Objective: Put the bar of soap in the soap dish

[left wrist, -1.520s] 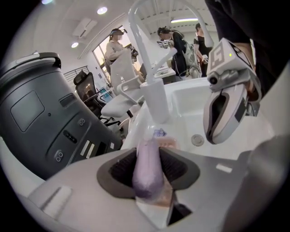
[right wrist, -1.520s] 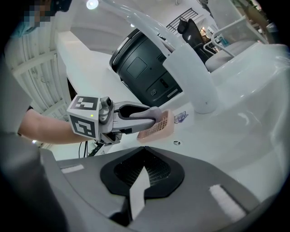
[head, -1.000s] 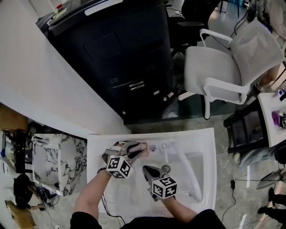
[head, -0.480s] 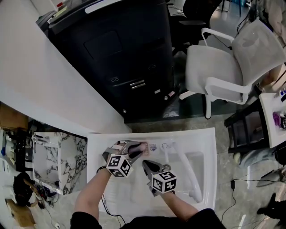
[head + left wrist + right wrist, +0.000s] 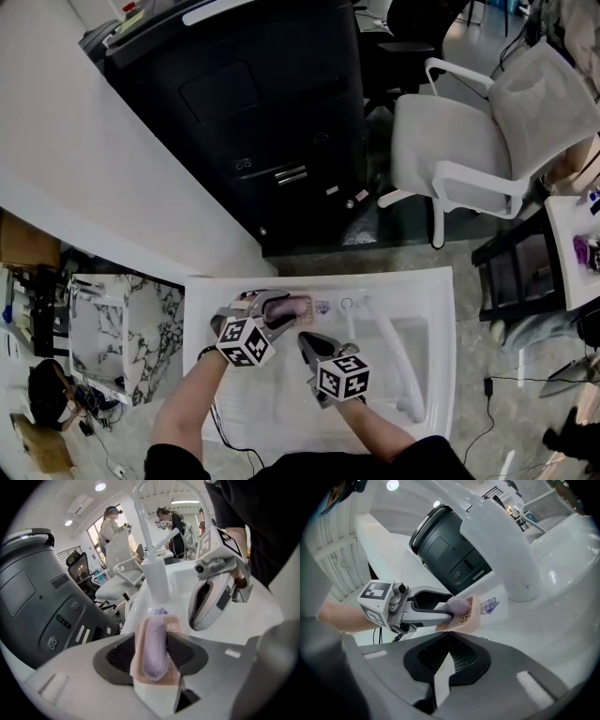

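A lavender bar of soap (image 5: pixel 154 646) lies lengthwise in a peach soap dish (image 5: pixel 174 624) on the back ledge of the white sink (image 5: pixel 433 291). My left gripper (image 5: pixel 152 657) straddles the soap, its jaws opening and the dark pads standing just off the bar's sides. From the right gripper view the soap (image 5: pixel 457 605) rests on the dish's grid (image 5: pixel 471 616) at the left gripper's (image 5: pixel 451 611) tips. In the head view the soap (image 5: pixel 290 306) sits left of the faucet base. My right gripper (image 5: pixel 307 344) hovers over the basin, shut and empty, right of the dish.
A white curved faucet (image 5: pixel 386 349) rises just right of the dish and arches over the basin. A small blue sticker (image 5: pixel 489 605) marks the ledge beside the dish. A dark machine (image 5: pixel 262 122) stands behind the sink, with a white office chair (image 5: pixel 487 122) beyond.
The left gripper's jaws have spread wider around the soap, and its marker cube has tipped slightly left. The soap stays in the dish. The right gripper has not moved.
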### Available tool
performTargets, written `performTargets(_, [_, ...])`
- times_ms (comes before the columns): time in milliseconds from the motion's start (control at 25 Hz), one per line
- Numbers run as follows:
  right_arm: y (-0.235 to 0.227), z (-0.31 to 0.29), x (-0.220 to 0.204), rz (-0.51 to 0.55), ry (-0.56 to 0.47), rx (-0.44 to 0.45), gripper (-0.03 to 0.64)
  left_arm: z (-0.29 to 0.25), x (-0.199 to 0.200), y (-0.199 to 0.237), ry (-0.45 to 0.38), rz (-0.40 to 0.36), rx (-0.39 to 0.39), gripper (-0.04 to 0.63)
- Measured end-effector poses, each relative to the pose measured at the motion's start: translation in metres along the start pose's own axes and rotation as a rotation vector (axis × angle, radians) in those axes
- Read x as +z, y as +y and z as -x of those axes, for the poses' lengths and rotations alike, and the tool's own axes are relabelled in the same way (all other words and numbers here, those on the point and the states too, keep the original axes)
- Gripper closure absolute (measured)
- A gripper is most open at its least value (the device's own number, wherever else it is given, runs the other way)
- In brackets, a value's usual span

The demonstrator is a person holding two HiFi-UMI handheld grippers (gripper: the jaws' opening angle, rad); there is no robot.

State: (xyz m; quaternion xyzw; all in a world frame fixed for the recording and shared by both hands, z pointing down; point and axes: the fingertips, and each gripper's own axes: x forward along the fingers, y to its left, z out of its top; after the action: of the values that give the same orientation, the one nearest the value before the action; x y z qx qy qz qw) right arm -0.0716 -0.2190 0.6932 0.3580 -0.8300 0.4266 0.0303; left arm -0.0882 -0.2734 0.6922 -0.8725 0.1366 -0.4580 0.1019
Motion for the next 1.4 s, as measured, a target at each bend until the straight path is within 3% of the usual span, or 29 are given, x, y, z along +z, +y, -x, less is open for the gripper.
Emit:
performTargets(440, [-0.004, -0.007, 0.002, -0.011, -0.005, -0.018, 0.617, 0.009, -0.004, -0.01, 0.011, 0.007, 0.0, 0.36])
performTargets(880, [-0.003, -0.009, -0.001, -0.02, 0.002, -0.022, 0.617, 0.018, -0.011, -0.006, 0.007, 0.071, 0.043, 0.36])
performTargets(1400, [0.008, 0.008, 0.005, 0.002, -0.018, -0.017, 0.616, 0.039, -0.006, 0.012, -0.04, 0.173, 0.162, 0.36])
